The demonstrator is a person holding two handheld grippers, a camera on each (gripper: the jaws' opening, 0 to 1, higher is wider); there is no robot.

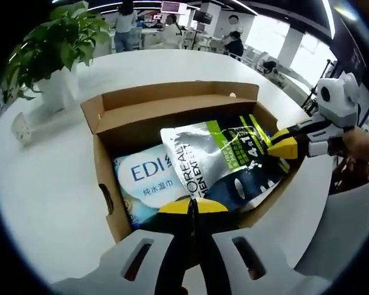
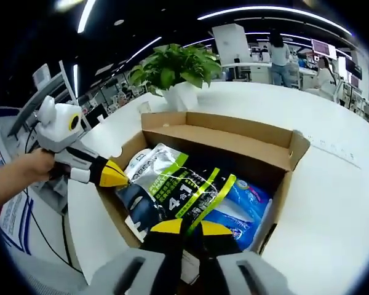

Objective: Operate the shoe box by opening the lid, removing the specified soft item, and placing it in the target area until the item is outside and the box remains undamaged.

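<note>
The box (image 1: 172, 117) stands open on the white table (image 1: 43, 184), its flaps folded back, so the lid step looks done. What remains is the lift-out and the placing: the pouch (image 1: 227, 163), a soft silver-and-green pack, is inside the box, lying tilted across a blue wipes pack (image 1: 141, 181).

The right gripper (image 1: 281, 142) reaches in over the box's side wall and its yellow-tipped jaws appear closed on the pouch's upper corner, though the exact contact is hard to read. In the right gripper view the same corner sits just at the tips of the left gripper (image 2: 114, 174), which comes in from the left with a hand behind it; whether those jaws are pinching it or only touching it, I cannot tell. Each view's own jaws rise from the bottom edge drawn nearly together, over the near wall of the box.

No target area is marked that I can make out; bare table lies all around the box. A potted plant (image 2: 175, 70) stands beyond the far flap, well apart from the work. The side walls and the back flap are the likeliest snags as the pouch comes up, and the wipes pack beneath might drag along. People stand at desks in the background.
</note>
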